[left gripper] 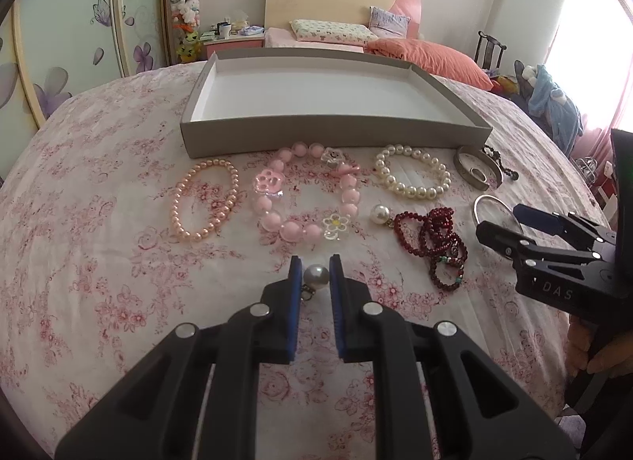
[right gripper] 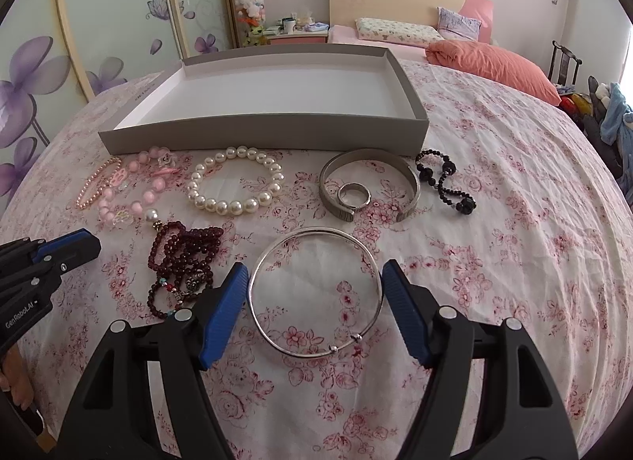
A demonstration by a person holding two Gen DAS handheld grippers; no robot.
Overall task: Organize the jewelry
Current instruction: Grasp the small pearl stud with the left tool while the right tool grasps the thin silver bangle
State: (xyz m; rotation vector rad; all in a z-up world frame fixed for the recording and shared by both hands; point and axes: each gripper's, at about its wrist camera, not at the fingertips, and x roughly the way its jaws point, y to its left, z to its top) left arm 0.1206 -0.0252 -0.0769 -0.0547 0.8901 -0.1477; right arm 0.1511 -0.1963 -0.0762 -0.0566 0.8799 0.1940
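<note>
Grey tray (left gripper: 336,135) sits in the upper middle of both views, on the floral bedspread (left gripper: 99,262). Its white floor is bare: nothing sorted into it yet. Judged progress: at the very start, first picks only now being taken.

Left gripper (left gripper: 316,276), lower centre of the left view: jaws nearly closed, blue pads pressing either side of a grey pearl bead (left gripper: 316,275) with a small metal fitting hanging below it. Bead looks held; it sits low, close to the cloth, and I cannot tell whether it is lifted.

Right gripper (right gripper: 315,282), lower centre of the right view: jaws spread wide, straddling the thin silver bangle (right gripper: 316,290). The bangle lies flat on the cloth; the pads stand just beside its rim on both sides, contact uncertain. Not gripped as far as I can see.

Left to move, all in front of the tray's near wall:
- pink pearl bracelet (left gripper: 203,201), left
- chunky pink charm bracelet (left gripper: 306,193)
- white pearl bracelet (right gripper: 237,183)
- dark red bead strands (right gripper: 184,258), with a loose white pearl at their upper end
- wide silver cuff (right gripper: 370,185), small ring (right gripper: 354,193) inside it
- black bead bracelet (right gripper: 445,179), right
</note>
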